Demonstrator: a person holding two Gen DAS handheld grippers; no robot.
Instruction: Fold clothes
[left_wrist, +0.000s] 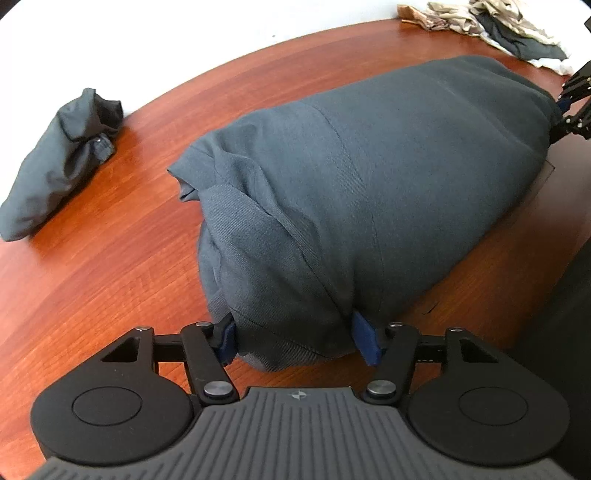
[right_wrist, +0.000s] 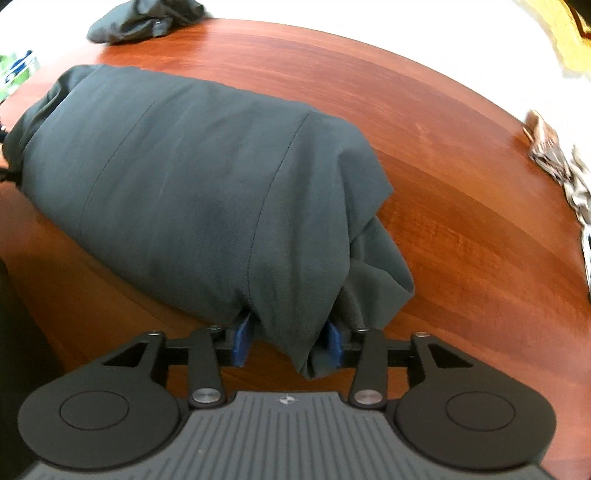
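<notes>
Two grippers, left gripper (left_wrist: 295, 341) and right gripper (right_wrist: 290, 341), each pinch an opposite end of the folded grey garment (left_wrist: 369, 177) on the wooden table (left_wrist: 110, 240).

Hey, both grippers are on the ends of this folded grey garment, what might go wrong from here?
1. The folded grey garment is bulky; the left gripper and right gripper each straddle only an end bunch, so layers might slip out and unfold.
2. A loose flap hangs at the right end and may drag on the wooden table.
</notes>
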